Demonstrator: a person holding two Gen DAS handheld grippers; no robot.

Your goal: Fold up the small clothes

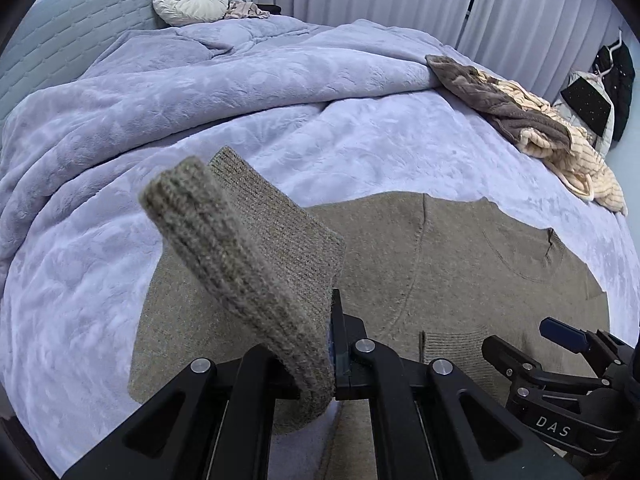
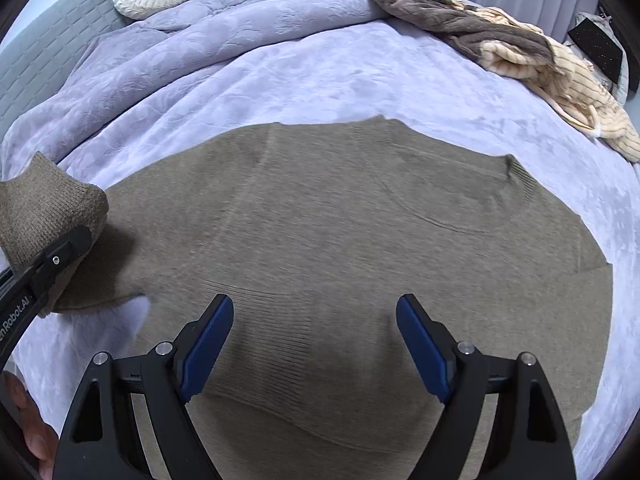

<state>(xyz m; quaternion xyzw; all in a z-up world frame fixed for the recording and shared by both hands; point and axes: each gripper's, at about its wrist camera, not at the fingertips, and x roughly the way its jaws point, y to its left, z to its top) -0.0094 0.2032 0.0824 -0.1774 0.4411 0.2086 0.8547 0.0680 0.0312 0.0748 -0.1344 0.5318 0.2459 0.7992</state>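
I was mid-fold on the sleeve step: my left gripper [image 1: 334,354] was pinched tight on the ribbed cuff [image 1: 236,264] of the taupe knit sweater [image 2: 340,216], w/ the sleeve lifted over the body, which lay flat on the plush lavender blanket [image 2: 320,80] at the near side of the bed. My right gripper [image 2: 314,344] hung spread wide over the ribbed hem, holding nothing. Next, I judged, the sleeve needed laying flat across the body, cuff released w/o bunching the soft knit.
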